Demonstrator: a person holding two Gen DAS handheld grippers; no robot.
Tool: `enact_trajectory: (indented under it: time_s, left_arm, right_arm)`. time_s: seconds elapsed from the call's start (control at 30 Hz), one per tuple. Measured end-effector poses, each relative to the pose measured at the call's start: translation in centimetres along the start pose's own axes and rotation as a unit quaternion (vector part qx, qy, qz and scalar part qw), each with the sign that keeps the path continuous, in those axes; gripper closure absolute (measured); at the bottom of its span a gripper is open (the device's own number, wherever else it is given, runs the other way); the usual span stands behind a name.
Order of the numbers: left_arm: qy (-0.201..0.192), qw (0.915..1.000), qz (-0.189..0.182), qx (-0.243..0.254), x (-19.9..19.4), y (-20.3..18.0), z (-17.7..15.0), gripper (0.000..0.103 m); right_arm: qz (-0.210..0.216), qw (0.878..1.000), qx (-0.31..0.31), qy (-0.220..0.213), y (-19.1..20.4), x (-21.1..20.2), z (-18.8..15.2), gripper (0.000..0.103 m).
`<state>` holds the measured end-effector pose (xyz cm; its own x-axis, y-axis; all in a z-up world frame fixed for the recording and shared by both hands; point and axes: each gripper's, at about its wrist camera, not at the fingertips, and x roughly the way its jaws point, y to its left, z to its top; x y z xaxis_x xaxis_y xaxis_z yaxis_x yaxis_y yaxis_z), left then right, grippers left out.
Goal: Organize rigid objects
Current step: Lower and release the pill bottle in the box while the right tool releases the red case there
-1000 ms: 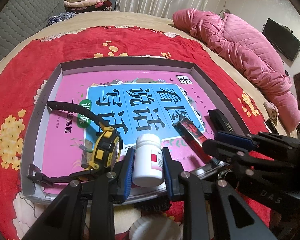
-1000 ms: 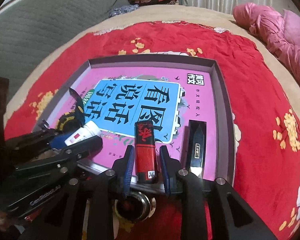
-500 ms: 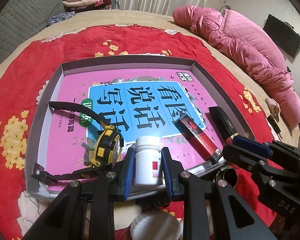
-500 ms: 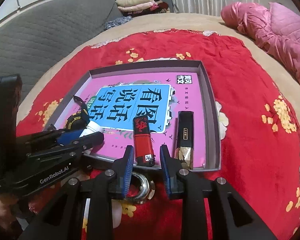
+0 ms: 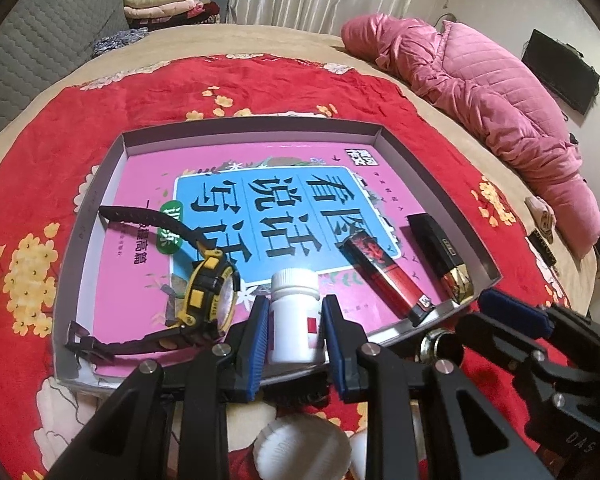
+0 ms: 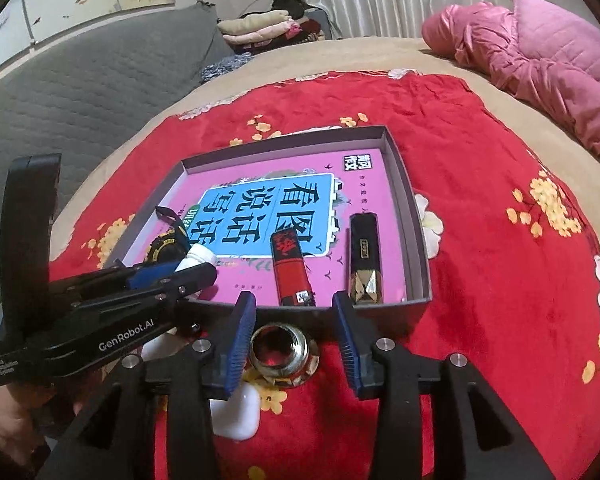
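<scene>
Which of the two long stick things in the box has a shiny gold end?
The black stick, nearest the box's right wall. The red stick beside it has a white label at its end instead.

A bed (image 6: 500, 92) under a red flowered blanket (image 6: 500, 280) carries a shallow grey tray (image 6: 418, 240). Just outside the tray's near wall lie a metal nut (image 6: 282, 350) and a white case (image 6: 238, 416) — a pink quilt (image 5: 480, 80) sits at the far edge.

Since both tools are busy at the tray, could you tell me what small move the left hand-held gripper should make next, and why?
Probably open the left hand-held gripper: its pads are shut on the white bottle, which already stands upright inside the tray beside the watch, so releasing would finish that placement.
</scene>
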<state>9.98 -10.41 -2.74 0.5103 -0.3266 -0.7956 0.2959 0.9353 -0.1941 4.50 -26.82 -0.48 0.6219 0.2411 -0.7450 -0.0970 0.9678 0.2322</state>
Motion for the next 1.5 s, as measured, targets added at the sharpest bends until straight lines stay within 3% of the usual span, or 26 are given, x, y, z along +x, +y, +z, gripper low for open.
enact_trajectory:
  time_s: [0.47,1.23,1.5]
  left_arm:
    - [0.001,0.9998,-0.020,-0.006,-0.3,0.1,0.0,0.076]
    - [-0.004,0.9999,-0.012,0.000,-1.6,-0.7,-0.4,0.076]
    - [-0.015,0.9998,-0.014,-0.007,-3.2,-0.7,-0.5,0.076]
  right_arm:
    - [-0.008,1.000,0.006,-0.010,-0.2,-0.7,-1.0,0.056]
    - [-0.013,1.000,0.004,-0.013,-0.2,-1.3,-1.2,0.052]
    - [-0.017,1.000,0.004,-0.015,-0.3,-1.6,-1.3,0.046]
